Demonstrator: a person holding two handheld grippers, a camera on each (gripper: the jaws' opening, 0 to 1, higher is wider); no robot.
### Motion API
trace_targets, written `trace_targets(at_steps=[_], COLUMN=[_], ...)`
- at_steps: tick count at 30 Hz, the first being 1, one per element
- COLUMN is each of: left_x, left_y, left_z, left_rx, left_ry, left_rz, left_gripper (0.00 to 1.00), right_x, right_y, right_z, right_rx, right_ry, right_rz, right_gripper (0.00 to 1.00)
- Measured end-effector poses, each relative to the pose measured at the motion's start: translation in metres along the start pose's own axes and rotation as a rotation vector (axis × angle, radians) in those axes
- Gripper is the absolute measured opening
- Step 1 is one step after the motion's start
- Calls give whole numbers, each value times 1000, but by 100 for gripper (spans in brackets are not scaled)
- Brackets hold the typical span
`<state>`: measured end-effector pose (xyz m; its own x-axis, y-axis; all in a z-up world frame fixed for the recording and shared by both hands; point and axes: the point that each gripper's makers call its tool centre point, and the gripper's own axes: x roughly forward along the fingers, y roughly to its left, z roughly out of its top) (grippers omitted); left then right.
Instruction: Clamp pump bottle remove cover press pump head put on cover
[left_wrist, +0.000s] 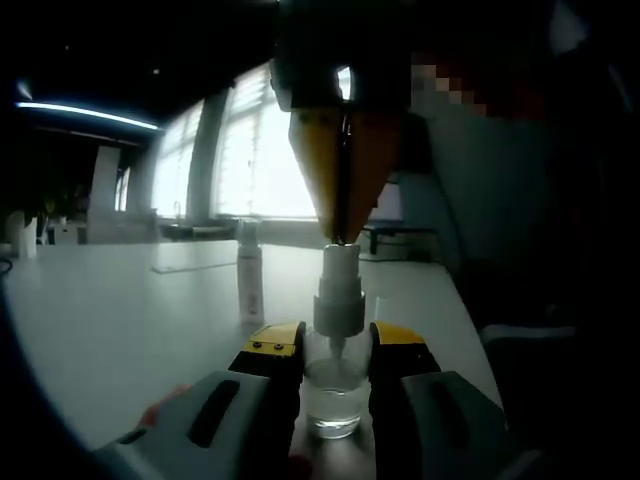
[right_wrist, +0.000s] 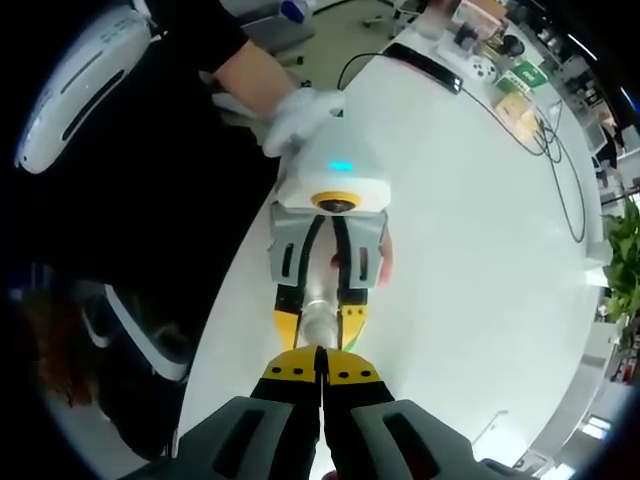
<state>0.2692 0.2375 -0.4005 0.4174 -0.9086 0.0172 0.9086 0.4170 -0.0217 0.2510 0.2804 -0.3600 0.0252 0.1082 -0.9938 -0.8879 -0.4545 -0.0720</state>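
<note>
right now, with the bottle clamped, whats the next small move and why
Probably push the right gripper straight down. Its jaws are shut with their tips on top of the pump head, and the left gripper clamps the clear bottle upright on the table. The cover looks already off.

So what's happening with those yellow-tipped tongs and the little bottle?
A person is working two handheld grippers on a white table. The left gripper is clamped around a small clear pump bottle, holding it upright. The right gripper, jaws closed, comes down from above with its tips on the pump head, apparently pressing it. A second slim bottle stands further back.
</note>
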Motion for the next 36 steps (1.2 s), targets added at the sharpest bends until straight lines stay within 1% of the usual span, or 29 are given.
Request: trace_targets(at_steps=[11,16,21,27,36], left_x=[0,0,0,0,0], left_y=[0,0,0,1,1], left_z=[0,0,0,0,1], left_rx=[-2,-1,2,1,2], left_ry=[-1,-1,-2,-4,-4], left_rz=[3,4,5,5,6], left_gripper=[16,16,16,16,16], right_x=[5,7,4,0,1], right_y=[0,1,0,-1,-1], right_z=[0,0,-1,1,1], right_rx=[2,-28,7,-10,-10], right_ry=[10,30,13,8,13], right_rz=[5,1,1,-14,-7], right_gripper=[0,0,0,0,0])
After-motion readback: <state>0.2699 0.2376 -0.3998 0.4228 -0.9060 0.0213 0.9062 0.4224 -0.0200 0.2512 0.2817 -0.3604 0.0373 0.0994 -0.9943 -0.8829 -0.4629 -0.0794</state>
